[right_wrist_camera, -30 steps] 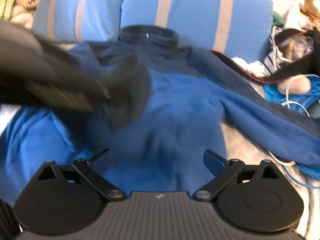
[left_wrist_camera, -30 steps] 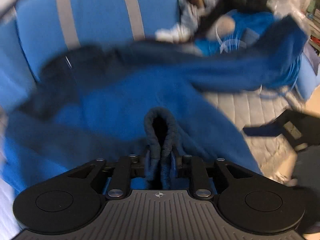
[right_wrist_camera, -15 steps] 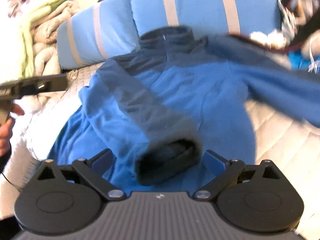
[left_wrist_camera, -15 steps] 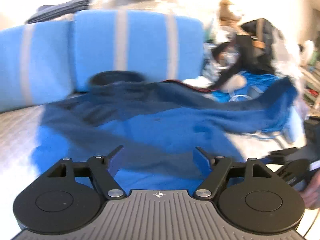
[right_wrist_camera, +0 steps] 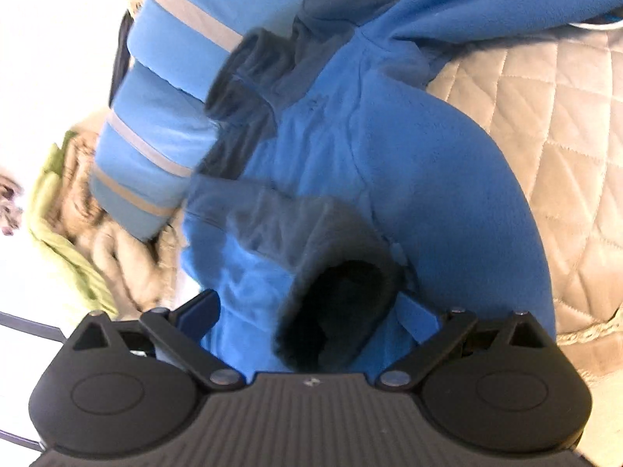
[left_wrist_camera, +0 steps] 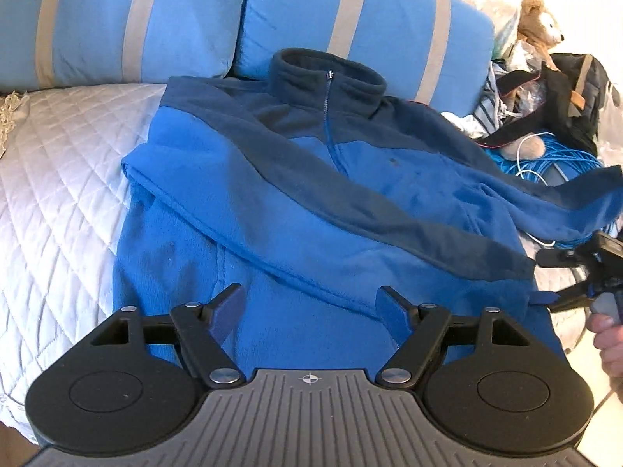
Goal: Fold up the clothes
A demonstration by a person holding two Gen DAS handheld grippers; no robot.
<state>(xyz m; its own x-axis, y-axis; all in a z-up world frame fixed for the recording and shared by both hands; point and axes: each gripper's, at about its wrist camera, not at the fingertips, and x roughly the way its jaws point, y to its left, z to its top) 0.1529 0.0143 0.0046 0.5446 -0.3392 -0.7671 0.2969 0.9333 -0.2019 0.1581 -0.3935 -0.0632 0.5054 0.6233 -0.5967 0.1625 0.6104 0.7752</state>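
A: Where's the garment?

B: The blue fleece jacket (left_wrist_camera: pixel 311 202) lies face up on the quilted bed (left_wrist_camera: pixel 58 179), its collar (left_wrist_camera: pixel 327 74) against the striped pillows (left_wrist_camera: pixel 350 11). One sleeve (left_wrist_camera: pixel 350 210) is laid diagonally across the chest. The other sleeve (left_wrist_camera: pixel 564 198) trails off toward the cable clutter (left_wrist_camera: pixel 560 159).

A: Your jaws?

B: Left gripper (left_wrist_camera: pixel 309 311) hovers over the hem, jaws apart, holding nothing. Right gripper (right_wrist_camera: pixel 307 323) also has its jaws apart. The dark cuff (right_wrist_camera: pixel 338 303) of the crossed sleeve sits in the gap between them, not pinched as far as the blurred view shows.

A: How will it handle?

B: My judgement: soft, thick fleece, light, no stiffness. It'll sag wherever you don't support it. The pile should grip the pads fine, nothing fragile. A thick fold may spring back, so press it flat.

A: Where do you take hold?

B: At edges with bulk: the cuff, the hem corners or the shoulder seam. Don't grab mid-panel, since you'd bunch up the layers below. The trailing sleeve's end is out of frame near the cables, so watch for a snag if you lift it.
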